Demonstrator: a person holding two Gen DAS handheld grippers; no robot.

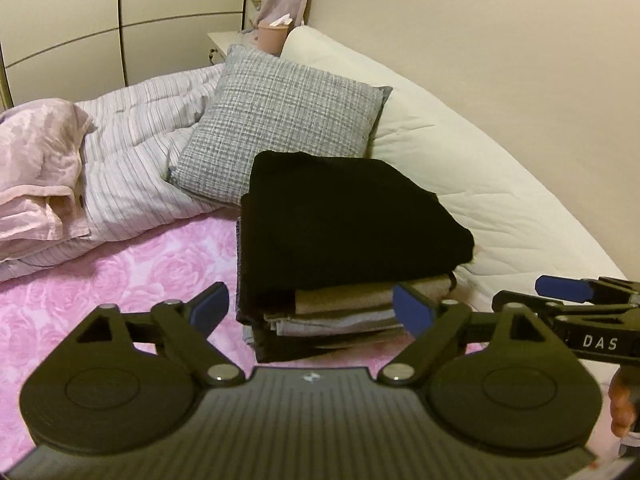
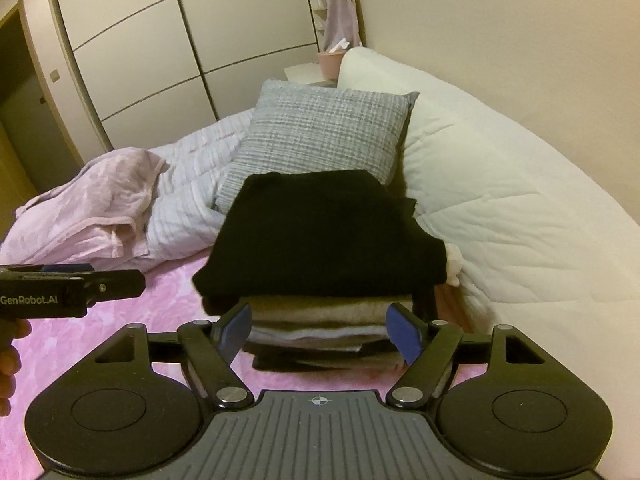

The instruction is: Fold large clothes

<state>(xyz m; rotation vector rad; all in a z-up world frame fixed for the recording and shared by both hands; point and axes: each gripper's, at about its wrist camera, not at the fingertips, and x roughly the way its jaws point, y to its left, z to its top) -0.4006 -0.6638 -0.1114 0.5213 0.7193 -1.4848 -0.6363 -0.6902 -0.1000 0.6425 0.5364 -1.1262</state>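
Observation:
A folded black garment lies on top of a stack of folded clothes in beige, grey and dark layers, on the pink rose-print bed cover. My left gripper hovers in front of the stack, jaws wide apart, nothing between the blue pads. My right gripper also stands open before the stack, its pads flanking the stack's front edge in the picture without pressing on it. Each gripper shows at the edge of the other's view, right gripper, left gripper.
A grey woven pillow leans behind the stack. A striped duvet and a pink crumpled blanket lie left. A cream quilted headboard cushion runs along the right wall. Wardrobe doors stand behind.

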